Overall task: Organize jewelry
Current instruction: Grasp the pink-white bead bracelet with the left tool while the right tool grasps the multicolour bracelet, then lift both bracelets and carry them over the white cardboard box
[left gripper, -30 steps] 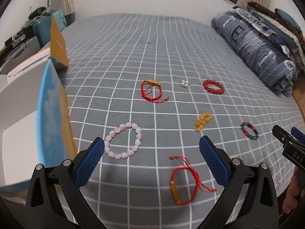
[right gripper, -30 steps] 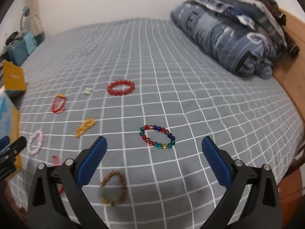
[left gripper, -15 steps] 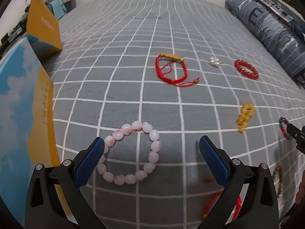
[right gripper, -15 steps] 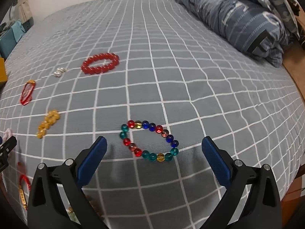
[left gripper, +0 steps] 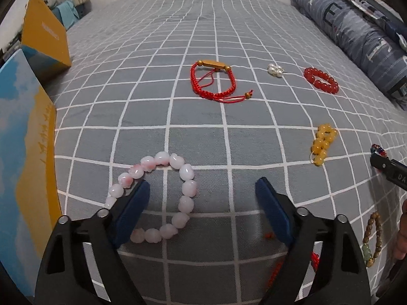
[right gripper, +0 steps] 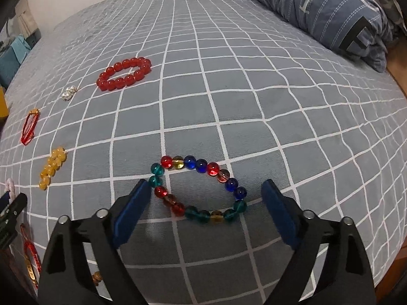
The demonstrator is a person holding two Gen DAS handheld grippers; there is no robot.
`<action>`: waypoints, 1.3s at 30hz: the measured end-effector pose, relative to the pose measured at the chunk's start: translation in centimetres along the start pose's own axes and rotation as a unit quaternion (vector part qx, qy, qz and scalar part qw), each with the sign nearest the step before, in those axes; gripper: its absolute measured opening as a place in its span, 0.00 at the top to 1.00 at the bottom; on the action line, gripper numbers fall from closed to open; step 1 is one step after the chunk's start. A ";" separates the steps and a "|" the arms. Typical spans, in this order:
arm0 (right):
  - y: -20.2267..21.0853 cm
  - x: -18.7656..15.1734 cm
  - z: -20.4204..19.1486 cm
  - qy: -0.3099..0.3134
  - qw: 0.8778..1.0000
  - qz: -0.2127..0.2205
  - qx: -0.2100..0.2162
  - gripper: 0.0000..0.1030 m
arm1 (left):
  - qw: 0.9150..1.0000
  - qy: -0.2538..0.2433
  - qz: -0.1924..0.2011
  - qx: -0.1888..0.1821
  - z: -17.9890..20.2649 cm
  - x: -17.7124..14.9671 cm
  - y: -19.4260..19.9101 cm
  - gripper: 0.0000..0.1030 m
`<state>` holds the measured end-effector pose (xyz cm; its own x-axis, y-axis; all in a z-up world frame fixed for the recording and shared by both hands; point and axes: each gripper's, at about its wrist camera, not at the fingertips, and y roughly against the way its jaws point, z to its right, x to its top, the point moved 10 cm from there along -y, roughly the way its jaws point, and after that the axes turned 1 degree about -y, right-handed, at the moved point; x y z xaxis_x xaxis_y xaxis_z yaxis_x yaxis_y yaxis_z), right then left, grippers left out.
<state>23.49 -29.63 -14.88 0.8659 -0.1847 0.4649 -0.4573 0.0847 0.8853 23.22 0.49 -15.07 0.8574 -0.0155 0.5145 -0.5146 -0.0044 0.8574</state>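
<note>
A pink bead bracelet [left gripper: 187, 171] lies flat on the grey checked bedspread [left gripper: 203, 132]. My left gripper [left gripper: 202, 184] hovers low over it with its jaws closing. The left finger covers the ring's left side, and the ring's right side lies between the pads without touching them. A multicoloured glass bead bracelet [right gripper: 201, 165] lies between the fingers of my right gripper [right gripper: 206, 185]. Those jaws are closing too, and neither pad presses on the beads.
Further out lie a red cord bracelet [left gripper: 212, 81], a pearl cluster [left gripper: 275, 70], a red bead bracelet [left gripper: 321, 80], yellow beads [left gripper: 323, 143] and a brown bead bracelet [left gripper: 372, 239]. Blue-and-yellow boxes [left gripper: 25, 165] stand at the left. A folded duvet [left gripper: 356, 33] lies at the right.
Both grippers have come down closer to the bed, each over its bracelet. Both pairs of jaws have narrowed a little from fully wide.
</note>
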 end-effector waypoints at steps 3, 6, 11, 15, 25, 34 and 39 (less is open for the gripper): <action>0.1 0.0 -0.2 -0.001 1.000 0.000 0.005 0.30 | 1.000 -0.005 0.001 -0.006 0.2 -0.1 0.3 0.36; 0.3 0.0 -0.4 0.001 1.000 0.003 0.001 0.40 | 1.000 -0.011 0.006 -0.012 0.5 -0.1 0.6 0.52; 0.5 0.1 -0.7 0.005 1.000 0.005 -0.001 0.56 | 1.000 -0.015 0.006 -0.017 0.7 -0.2 0.9 0.72; 0.7 0.0 -0.8 0.004 1.000 0.006 0.000 0.78 | 1.000 -0.017 0.010 -0.018 0.6 -0.1 1.2 0.90; 2.1 0.2 -0.9 -0.002 1.000 0.029 0.004 0.83 | 0.999 -0.020 0.026 -0.041 1.2 0.2 2.5 0.91; 3.1 0.3 -1.2 0.000 0.999 0.046 0.003 0.83 | 0.998 -0.017 0.042 -0.047 1.0 0.6 3.8 0.91; 3.8 0.5 -1.6 0.005 0.998 0.054 0.006 0.91 | 0.998 -0.015 0.048 -0.048 0.9 0.7 4.4 0.91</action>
<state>22.50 -27.87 -11.32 0.8131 -0.1653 0.5582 -0.5508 0.0922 0.8295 21.53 -0.43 -10.94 0.8023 -0.0420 0.5954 -0.5900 0.0952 0.8018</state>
